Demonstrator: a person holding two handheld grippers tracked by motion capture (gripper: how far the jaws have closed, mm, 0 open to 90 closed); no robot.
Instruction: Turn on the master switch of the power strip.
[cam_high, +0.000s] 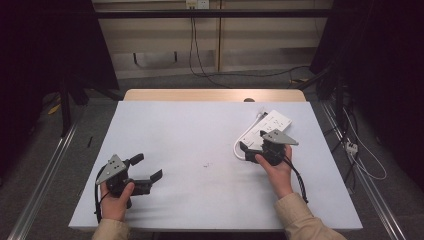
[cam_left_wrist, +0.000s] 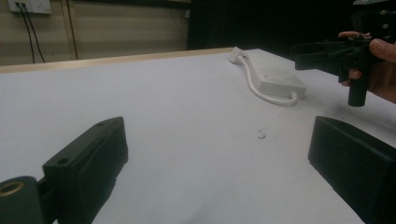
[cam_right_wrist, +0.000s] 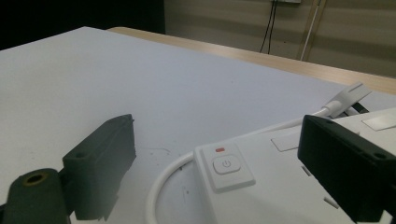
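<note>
A white power strip (cam_high: 268, 126) lies at the right of the white table (cam_high: 190, 130), its cable (cam_high: 237, 148) curling off the near end. My right gripper (cam_high: 256, 143) hovers open over that near end, one jaw on each side of it. In the right gripper view the strip (cam_right_wrist: 280, 191) shows its power button (cam_right_wrist: 226, 164) and a small red light (cam_right_wrist: 219, 150) between the jaws of my right gripper (cam_right_wrist: 217, 140). My left gripper (cam_high: 147, 167) rests open and holding nothing at the front left. The left gripper view shows my left gripper (cam_left_wrist: 217, 128), the strip (cam_left_wrist: 275, 77) and the right gripper (cam_left_wrist: 327, 53) beyond it.
A small dark mark (cam_high: 206, 164) sits mid-table. The table's wooden back edge (cam_high: 215, 95) shows behind the white top. A wall socket (cam_high: 196, 4) with hanging cables is at the back, and more cables lie on the floor at the right (cam_high: 352, 145).
</note>
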